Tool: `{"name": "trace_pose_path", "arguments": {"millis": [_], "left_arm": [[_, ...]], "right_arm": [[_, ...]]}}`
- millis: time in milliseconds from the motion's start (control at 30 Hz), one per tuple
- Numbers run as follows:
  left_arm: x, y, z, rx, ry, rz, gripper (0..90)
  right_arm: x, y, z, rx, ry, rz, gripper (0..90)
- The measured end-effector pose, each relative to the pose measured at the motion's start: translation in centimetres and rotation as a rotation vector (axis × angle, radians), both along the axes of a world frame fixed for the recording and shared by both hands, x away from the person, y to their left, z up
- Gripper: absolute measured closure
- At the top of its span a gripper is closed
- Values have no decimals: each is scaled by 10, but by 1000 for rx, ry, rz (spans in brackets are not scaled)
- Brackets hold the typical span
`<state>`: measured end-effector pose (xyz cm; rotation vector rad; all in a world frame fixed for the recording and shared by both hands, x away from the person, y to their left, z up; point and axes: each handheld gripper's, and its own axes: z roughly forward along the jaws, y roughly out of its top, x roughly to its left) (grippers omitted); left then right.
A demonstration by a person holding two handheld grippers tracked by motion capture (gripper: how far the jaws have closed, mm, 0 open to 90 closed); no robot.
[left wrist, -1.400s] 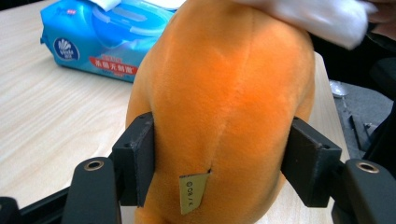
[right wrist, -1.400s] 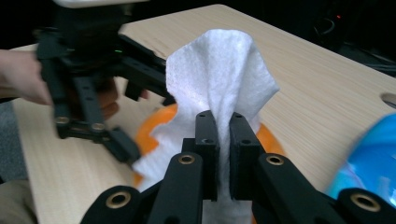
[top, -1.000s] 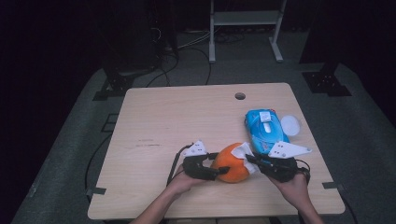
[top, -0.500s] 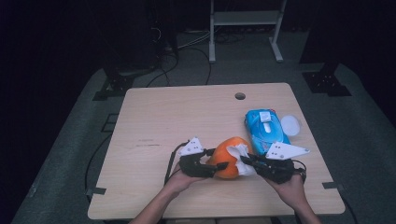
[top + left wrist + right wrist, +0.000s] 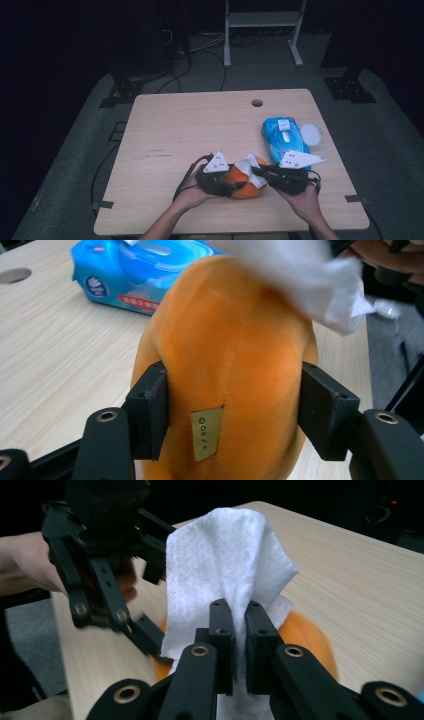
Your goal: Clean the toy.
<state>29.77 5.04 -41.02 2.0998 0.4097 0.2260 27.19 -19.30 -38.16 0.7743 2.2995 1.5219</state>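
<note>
High view: an orange plush toy (image 5: 242,181) is seen in the lower middle of the frame, near the front edge of the wooden counter (image 5: 190,125), held between two hand-held grippers. The left gripper (image 5: 227,187) is placed at the toy's left side, the right gripper (image 5: 257,172) at its right.

Left gripper view: the toy (image 5: 235,340) is clamped between the two black pads, one pressed into each flank; the jaws are partly closed on the soft body and have just been closing on it. A small yellowish tag (image 5: 206,432) is noted on the plush between the pads, low centre of the frame.

Right gripper view: the jaws are drawn almost together and a white wipe (image 5: 225,565) is pinched between them. The wipe stands up from the pads and drapes over the toy's top (image 5: 305,635). The left gripper (image 5: 145,605) is visible at upper left of that frame.

A blue wipes pack (image 5: 283,140) lies right of centre in the high view, just behind the right gripper, flat on the counter. A white round lid (image 5: 311,133) is seen just right of the pack.
</note>
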Motion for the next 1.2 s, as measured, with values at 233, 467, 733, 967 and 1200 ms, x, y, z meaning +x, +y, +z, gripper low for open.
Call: {"name": "trace_pose_path", "arguments": {"millis": [233,467,733,967,1200], "left_arm": [[0,-1,3,13,-20,12,367],[1,-3,-3,-12,-13,20,306],[13,3,-17,-33,17,-4,124],[18,4,-26,-48,16,-35,92],[22,4,-36,-89,40,-63,242]], "right_arm": [[12,-10,-10,-49,27,-69,835],[2,7,-3,-73,-10,-30,835],[17,-13,-15,-79,50,-100,835],[26,-32,-24,-50,111,-129,832],[24,-31,-21,-35,117,-121,833]]}}
